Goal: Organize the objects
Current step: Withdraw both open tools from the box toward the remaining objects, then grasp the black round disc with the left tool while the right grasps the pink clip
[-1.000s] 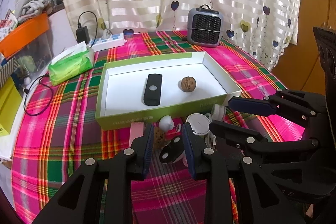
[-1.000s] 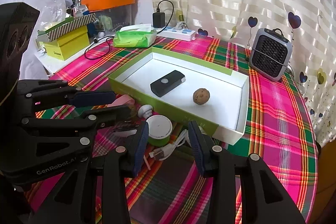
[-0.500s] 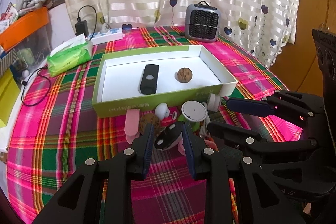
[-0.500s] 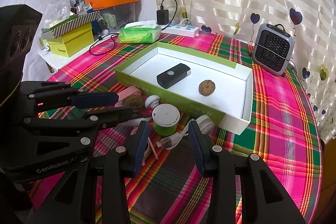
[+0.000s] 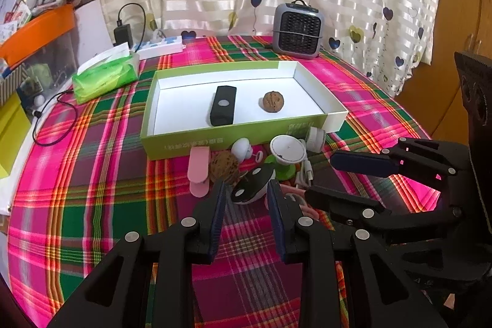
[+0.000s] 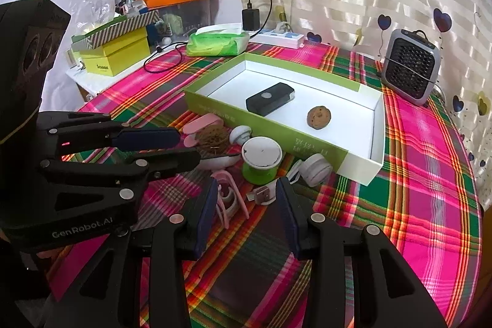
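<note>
A green box (image 5: 200,143) (image 6: 215,109) with a white inside holds a black remote (image 5: 223,105) (image 6: 270,98) and a walnut (image 5: 273,102) (image 6: 319,117). In front of it lie a pink clip (image 5: 199,171), a second walnut (image 5: 224,165) (image 6: 212,137), a white knob (image 5: 241,147), a green-and-white spool (image 5: 287,148) (image 6: 261,156), a white round case (image 6: 316,169) and a USB cable (image 6: 261,194). My left gripper (image 5: 246,194) is shut on a black-and-white oval object (image 5: 252,186), held above the cloth. My right gripper (image 6: 246,199) is open, over a pink hook piece (image 6: 229,199).
The round table has a plaid cloth (image 5: 92,174). A grey fan heater (image 5: 298,31) stands at the back, a green tissue pack (image 5: 106,76) and a power strip (image 5: 160,46) at the back left. Yellow boxes (image 6: 117,57) sit on a side shelf.
Both grippers have drawn back and up from the pile. The left one carries the black-and-white oval object with it. The right gripper stays open.
</note>
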A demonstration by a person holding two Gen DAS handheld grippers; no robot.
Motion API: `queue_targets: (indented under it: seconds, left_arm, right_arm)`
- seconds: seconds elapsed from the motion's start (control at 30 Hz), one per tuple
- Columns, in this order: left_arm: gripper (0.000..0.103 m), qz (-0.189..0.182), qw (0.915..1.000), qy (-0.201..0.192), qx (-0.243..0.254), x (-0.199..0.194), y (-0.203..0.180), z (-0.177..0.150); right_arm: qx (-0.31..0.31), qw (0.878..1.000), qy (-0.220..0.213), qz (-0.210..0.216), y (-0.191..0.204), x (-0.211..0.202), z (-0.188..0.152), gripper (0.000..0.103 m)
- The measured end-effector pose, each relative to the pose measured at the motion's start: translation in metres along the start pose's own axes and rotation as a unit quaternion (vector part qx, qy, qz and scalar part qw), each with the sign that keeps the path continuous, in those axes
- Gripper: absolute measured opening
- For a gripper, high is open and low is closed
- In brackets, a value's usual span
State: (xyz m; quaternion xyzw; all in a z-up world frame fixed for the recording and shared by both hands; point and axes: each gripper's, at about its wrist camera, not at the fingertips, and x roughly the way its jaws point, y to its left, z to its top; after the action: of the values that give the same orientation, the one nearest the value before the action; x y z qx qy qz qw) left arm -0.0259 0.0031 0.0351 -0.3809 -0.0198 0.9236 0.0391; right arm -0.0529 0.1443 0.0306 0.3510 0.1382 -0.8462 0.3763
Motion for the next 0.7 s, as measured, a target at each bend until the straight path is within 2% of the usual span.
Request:
queue_targets:
  seconds: [0.7]
  left_arm:
    - [0.026,0.017,0.9992,0.006,-0.035,0.005,0.031,-0.003]
  right_arm:
    - [-0.002,0.998,0.034,0.053,0.003,0.020,-0.009,0.041]
